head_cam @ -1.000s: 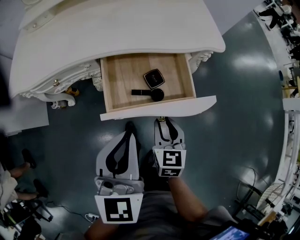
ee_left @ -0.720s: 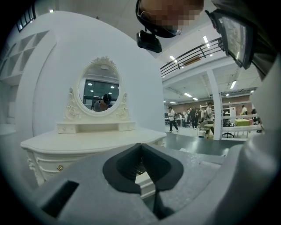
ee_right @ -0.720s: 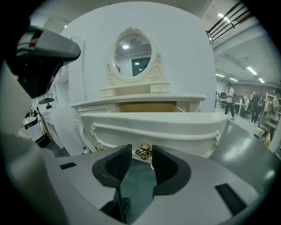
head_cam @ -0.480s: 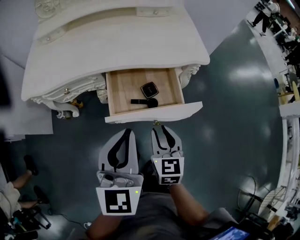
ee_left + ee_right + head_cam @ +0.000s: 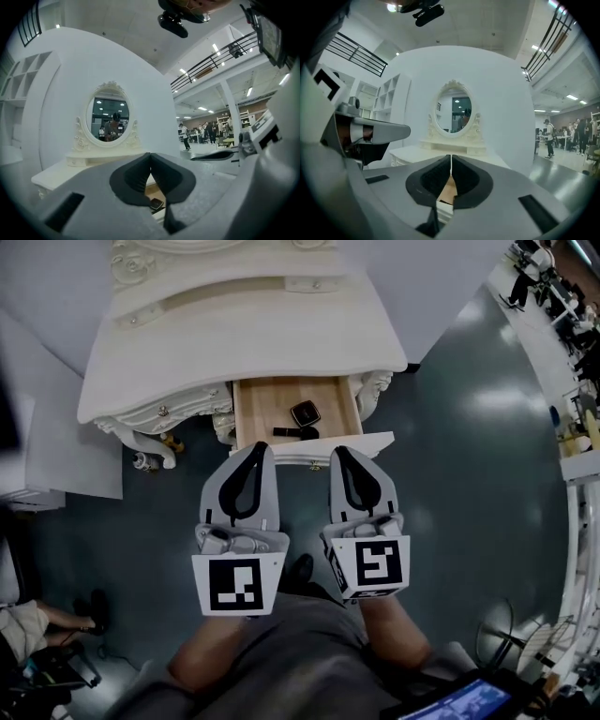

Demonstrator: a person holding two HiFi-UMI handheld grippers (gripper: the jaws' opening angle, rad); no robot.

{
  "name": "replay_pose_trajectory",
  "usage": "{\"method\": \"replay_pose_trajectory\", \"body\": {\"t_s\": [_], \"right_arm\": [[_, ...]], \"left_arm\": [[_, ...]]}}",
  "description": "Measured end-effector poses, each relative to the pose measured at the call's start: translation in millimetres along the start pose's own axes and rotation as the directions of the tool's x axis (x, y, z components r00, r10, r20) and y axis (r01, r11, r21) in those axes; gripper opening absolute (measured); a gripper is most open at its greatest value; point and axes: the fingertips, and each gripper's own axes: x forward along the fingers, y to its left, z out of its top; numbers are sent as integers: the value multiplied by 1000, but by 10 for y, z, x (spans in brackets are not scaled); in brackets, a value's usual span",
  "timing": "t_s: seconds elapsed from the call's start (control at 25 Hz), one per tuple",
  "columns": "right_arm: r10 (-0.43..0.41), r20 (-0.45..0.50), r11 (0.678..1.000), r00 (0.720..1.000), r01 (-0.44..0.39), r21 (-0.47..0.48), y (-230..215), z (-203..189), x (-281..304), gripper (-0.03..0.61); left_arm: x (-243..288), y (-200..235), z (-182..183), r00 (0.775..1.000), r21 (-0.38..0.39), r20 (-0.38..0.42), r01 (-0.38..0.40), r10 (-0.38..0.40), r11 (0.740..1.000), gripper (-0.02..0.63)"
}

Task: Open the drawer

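Drawer [image 5: 258,413] is standing open, pulled out of the white dressing table [image 5: 244,334], just ahead of both claw tips and lower than them. The left claw [image 5: 255,448] is closed, pads pressed together with nothing in them. The right claw [image 5: 342,452] sits right beside it, roughly parallel. Its jaws are closing, down to a hairline slit, and nothing's between them either.

From above, the tips overlap the drawer's white front panel [image 5: 319,444]. From the claws' own views the wooden drawer bottom shows below and beyond the pads, so neither looks to be touching it.

Inside, ahead of the claws, there's a small dark square compact [image 5: 305,413]. A black long-handled thing [image 5: 295,432] lies just beside it on the side nearer the claws; can't tell exactly what it is.

Straight ahead of both claws, at the back of the tabletop, is an oval mirror [image 5: 110,117] in a carved white frame. Shiny dark floor [image 5: 450,474] is underneath everything.
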Motion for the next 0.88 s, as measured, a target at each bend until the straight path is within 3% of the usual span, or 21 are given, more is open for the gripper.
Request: {"method": "replay_pose_trajectory", "body": {"t_s": [0.12,0.28,0.88], "right_arm": [[7,35,1000,999,-6,-11,44,174,-122,15],[6,53,1000,999,-5,-22,59,273,-150,14],[1,91,999,996,2,-34,37,268,-183,12]], "left_arm": [[-89,-31,161,1000,43,30,-7,6,999,15],[-111,-44,212,999,42,39,-8,6,999,15],[-126,-64,147,999,60,37,0,-2,998,15]]}}
